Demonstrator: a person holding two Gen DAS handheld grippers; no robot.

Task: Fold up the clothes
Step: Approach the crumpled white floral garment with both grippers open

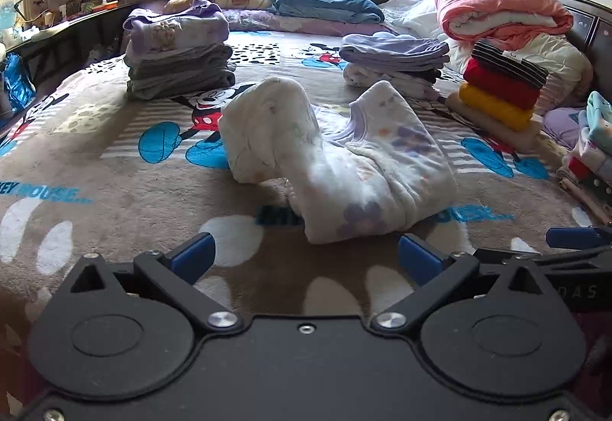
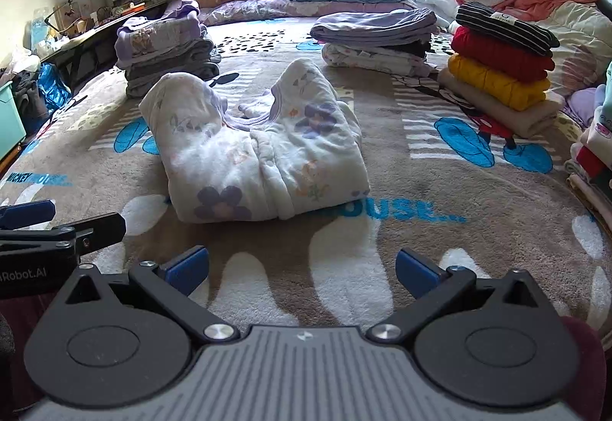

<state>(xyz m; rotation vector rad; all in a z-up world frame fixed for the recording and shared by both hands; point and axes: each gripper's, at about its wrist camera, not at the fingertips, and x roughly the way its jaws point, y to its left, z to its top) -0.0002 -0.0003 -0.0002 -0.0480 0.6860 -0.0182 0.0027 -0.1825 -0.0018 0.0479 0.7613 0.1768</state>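
Observation:
A white padded garment [image 1: 344,157] [image 2: 256,149] with purple flower prints lies folded and bunched in the middle of the bed, its two upper ends humped up. My left gripper [image 1: 306,260] is open, hovering over the blanket just short of the garment's near edge, nothing between its blue pads. My right gripper [image 2: 302,268] is open too, a little further back from the same garment and empty. The right gripper's blue fingertip [image 1: 573,237] shows at the right edge of the left wrist view, and the left gripper's fingertip [image 2: 26,214] at the left edge of the right wrist view.
The brown cartoon-mouse blanket [image 2: 420,248] covers the bed. Folded stacks stand behind: grey and lilac [image 1: 178,49] at left, lilac and white [image 1: 394,61] in the middle, striped, red and yellow [image 1: 501,88] at right. A pink quilt [image 1: 501,7] and pillows [image 1: 329,5] lie further back.

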